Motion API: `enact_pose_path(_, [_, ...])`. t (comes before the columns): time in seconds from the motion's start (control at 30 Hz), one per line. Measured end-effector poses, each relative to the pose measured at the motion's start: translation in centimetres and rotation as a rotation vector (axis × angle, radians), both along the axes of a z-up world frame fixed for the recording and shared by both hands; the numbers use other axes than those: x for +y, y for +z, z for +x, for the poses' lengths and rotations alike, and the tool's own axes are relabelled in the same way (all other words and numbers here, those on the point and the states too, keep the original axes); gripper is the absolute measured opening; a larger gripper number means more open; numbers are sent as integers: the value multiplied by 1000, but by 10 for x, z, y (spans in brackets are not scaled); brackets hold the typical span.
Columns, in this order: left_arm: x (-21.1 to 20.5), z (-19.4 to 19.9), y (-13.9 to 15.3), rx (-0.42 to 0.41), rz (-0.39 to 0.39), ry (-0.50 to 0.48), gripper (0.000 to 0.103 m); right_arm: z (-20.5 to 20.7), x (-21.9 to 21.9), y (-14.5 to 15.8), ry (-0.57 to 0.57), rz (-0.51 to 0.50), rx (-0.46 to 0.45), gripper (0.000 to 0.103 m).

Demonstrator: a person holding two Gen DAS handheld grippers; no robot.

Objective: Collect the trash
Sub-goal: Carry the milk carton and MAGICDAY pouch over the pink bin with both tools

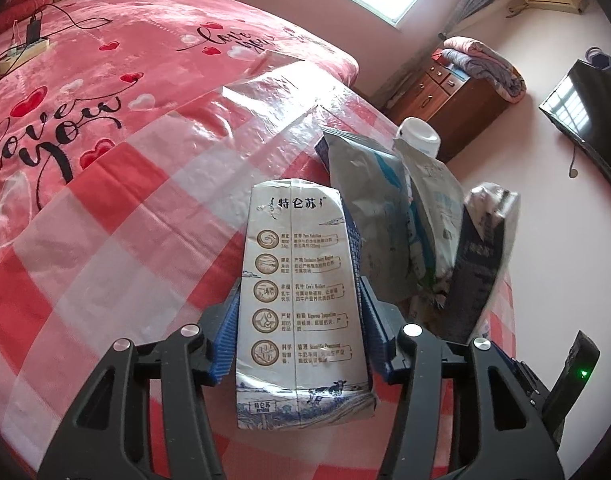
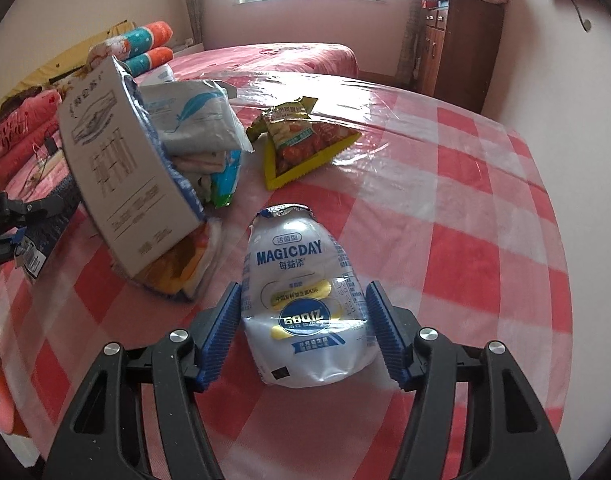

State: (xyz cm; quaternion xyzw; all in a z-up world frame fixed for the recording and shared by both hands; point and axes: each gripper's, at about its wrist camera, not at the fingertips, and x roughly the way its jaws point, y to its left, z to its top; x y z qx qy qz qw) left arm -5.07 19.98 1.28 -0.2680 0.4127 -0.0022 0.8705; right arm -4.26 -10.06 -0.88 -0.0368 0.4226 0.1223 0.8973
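A white milk carton with brown round icons stands between the blue pads of my left gripper, and both pads press its sides. From the right wrist view the same carton hangs tilted over the table's left side, with the left gripper behind it. My right gripper is shut on a crumpled clear "MAGICDAY" drink bottle with a foil top, which lies on the checked cloth.
More trash sits beside the carton: a grey pouch, a white-capped pouch and a dark carton. A yellow snack bag lies mid-table. The round table has a red-and-white cloth. Behind stand a pink bed and a wooden cabinet.
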Motion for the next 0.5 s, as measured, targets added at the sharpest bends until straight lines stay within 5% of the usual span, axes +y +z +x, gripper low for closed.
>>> enact_pose_path(0.5, [5, -51, 10, -56, 8, -39, 55, -52, -11, 7, -29, 103, -19, 64])
